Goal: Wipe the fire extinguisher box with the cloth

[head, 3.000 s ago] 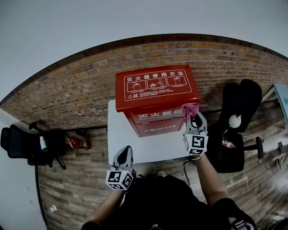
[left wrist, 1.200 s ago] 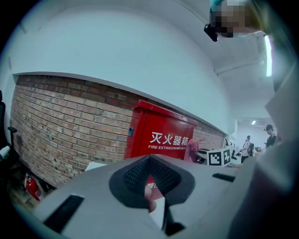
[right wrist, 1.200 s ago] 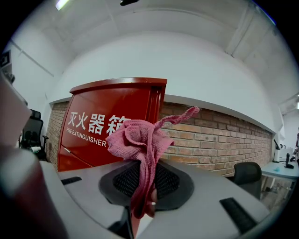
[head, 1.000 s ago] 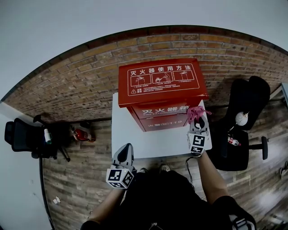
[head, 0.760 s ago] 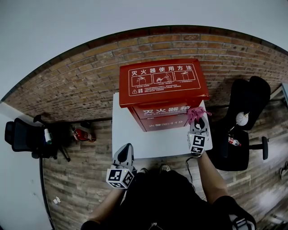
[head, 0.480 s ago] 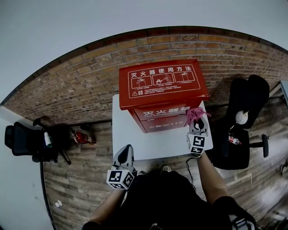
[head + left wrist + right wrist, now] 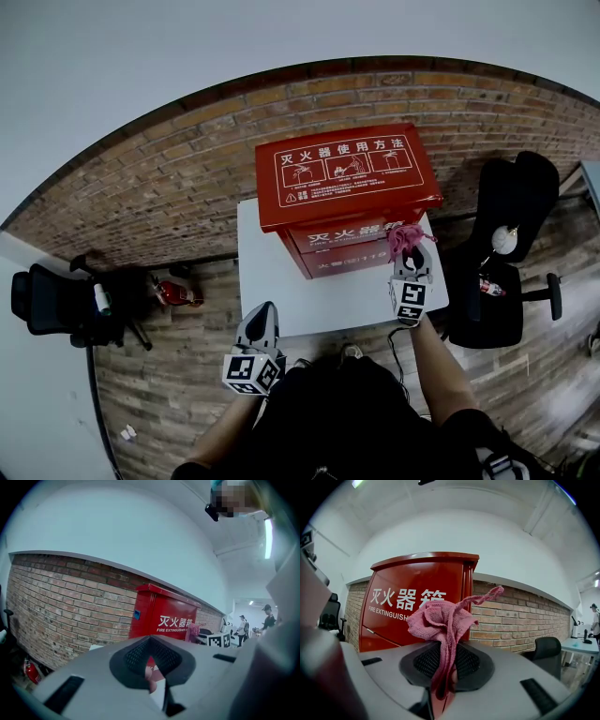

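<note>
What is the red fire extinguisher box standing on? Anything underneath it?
The fire extinguisher box stands on a white table, at its far edge by the brick wall. The box covers the tabletop beneath it, so nothing underneath can be checked.

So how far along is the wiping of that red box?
Done: the pink cloth is clamped in the right hand-held gripper, held at the right front corner of the fire extinguisher box. In hand: working the red front panel, though I can't tell if the cloth touches it. Left: unclear, since nothing shows which parts are clean. The left hand-held gripper is shut, empty and low by the person's body.
</note>
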Tool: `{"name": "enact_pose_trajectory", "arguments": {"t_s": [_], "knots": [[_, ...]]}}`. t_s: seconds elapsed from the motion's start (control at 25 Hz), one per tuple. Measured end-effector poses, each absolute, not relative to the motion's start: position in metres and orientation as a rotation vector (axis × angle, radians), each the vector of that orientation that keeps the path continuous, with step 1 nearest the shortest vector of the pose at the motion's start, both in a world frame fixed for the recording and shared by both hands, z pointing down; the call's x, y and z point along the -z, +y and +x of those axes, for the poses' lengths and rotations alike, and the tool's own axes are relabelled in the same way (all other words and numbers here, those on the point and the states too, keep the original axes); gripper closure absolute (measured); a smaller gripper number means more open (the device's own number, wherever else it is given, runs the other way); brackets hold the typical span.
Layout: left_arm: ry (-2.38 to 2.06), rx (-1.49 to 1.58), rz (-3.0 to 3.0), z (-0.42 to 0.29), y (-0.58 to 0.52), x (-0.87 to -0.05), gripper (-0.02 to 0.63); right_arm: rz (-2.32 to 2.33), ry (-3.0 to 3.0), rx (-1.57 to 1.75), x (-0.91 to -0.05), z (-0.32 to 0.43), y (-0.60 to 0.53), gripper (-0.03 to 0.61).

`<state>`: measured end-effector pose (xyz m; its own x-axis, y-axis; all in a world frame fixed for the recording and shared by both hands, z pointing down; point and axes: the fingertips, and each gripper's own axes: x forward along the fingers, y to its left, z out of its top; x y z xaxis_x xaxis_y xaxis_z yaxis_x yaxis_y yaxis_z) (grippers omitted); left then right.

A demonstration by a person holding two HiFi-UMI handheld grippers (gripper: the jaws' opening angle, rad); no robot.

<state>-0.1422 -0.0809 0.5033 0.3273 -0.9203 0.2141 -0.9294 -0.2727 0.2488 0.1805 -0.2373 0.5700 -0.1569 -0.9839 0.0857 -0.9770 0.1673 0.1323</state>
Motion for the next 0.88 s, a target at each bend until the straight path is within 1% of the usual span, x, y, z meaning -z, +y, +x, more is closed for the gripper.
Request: {"name": "enact_pose_trajectory", "arguments": {"t_s": [0.88], "knots": [[-1.662,-0.037,2.27,-0.184,-0.065,-0.499,0.58,1.945,-2.268,0.022,-0.57,0.146,-0.23,0.5]]}}
